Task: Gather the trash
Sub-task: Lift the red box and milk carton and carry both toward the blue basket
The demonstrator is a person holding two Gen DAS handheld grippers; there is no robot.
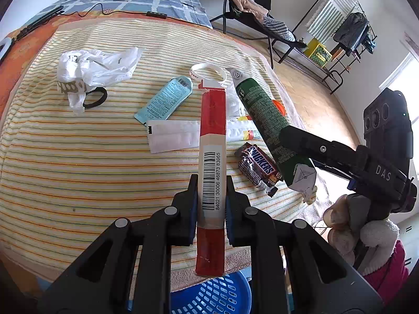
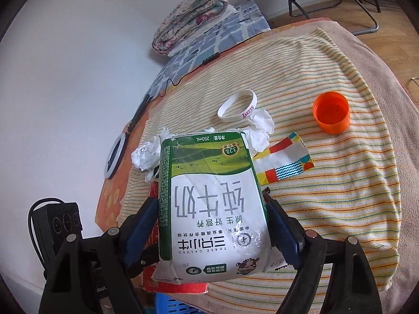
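Note:
My left gripper is shut on a long flat red-and-white box with a barcode, held lengthwise above the striped blanket. My right gripper is shut on a green-and-white milk carton, its pads pressing both sides. In the left wrist view that carton hangs tilted at the right, off the blanket. A blue slotted basket shows below the bed's near edge, under both grippers. A Snickers wrapper, a light blue packet and a white wrapper lie on the blanket.
A white plastic bag and a black hair tie lie at the left. A white wristband, an orange cap, crumpled tissue and a colourful wrapper lie further back. A chair and a clothes rack stand beyond.

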